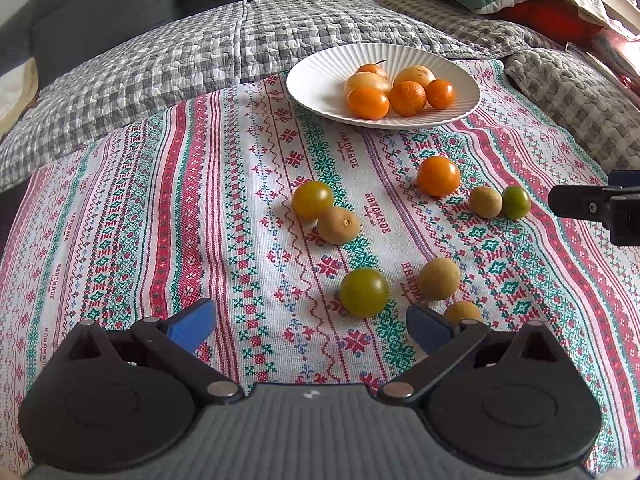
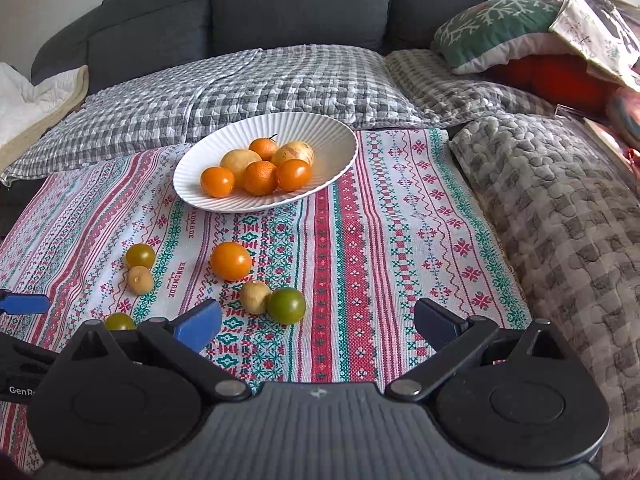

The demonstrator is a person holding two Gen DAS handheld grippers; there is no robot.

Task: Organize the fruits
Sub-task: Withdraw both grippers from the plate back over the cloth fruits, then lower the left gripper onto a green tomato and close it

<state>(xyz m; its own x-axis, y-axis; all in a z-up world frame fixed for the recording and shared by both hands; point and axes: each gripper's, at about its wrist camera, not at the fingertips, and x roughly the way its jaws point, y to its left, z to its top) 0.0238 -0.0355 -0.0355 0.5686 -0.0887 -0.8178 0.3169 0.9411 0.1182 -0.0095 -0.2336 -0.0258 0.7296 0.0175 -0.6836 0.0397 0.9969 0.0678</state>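
A white ribbed plate [image 1: 320,80] [image 2: 328,140] at the back holds several orange and yellow fruits [image 1: 407,97] [image 2: 260,177]. Loose fruits lie on the patterned cloth: an orange tomato [image 1: 438,175] [image 2: 231,261], a green-yellow tomato [image 1: 364,292], a brown round fruit [image 1: 439,279], and a green tomato [image 1: 516,202] [image 2: 286,305] touching a brown fruit [image 2: 255,297]. My left gripper [image 1: 310,326] is open and empty, just short of the green-yellow tomato. My right gripper [image 2: 318,324] is open and empty, with the green tomato just beyond its left finger.
The patterned cloth [image 1: 200,220] [image 2: 380,240] lies on a grey checked quilt [image 1: 180,60] over a sofa. A green cushion [image 2: 492,28] and clutter sit at the back right. Another tomato and brown fruit pair [image 1: 324,212] [image 2: 140,268] lies left of centre.
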